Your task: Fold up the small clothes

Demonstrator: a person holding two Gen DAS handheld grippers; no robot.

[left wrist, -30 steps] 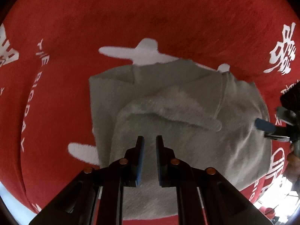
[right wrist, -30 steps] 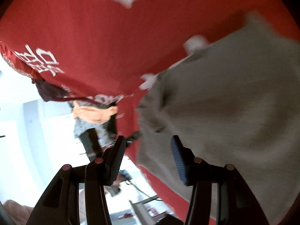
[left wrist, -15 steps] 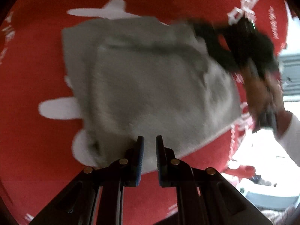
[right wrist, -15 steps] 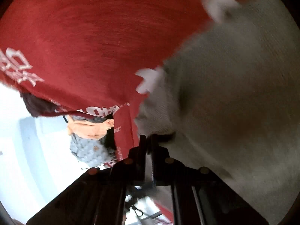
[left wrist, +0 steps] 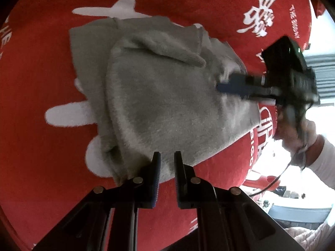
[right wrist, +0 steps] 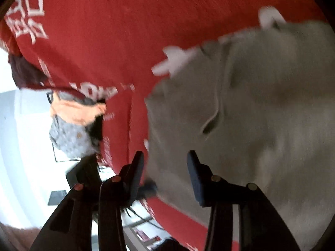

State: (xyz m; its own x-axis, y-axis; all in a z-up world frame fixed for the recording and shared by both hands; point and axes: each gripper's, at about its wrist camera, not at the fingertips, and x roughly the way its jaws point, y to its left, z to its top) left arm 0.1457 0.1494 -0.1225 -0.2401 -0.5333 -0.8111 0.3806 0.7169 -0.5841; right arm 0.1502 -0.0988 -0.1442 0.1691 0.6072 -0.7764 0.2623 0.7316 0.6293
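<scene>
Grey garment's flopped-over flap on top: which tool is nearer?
Right. The right tool has its tips on the grey garment just beside the flap; the left tool sits at the garment's opposite, near edge.

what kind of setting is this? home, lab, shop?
Likely an indoor room set up for recording rather than a plain home, though that is uncertain. A red cloth with white print covers the work surface, a grey garment lies on it, and more clothes are piled past its edge.
</scene>
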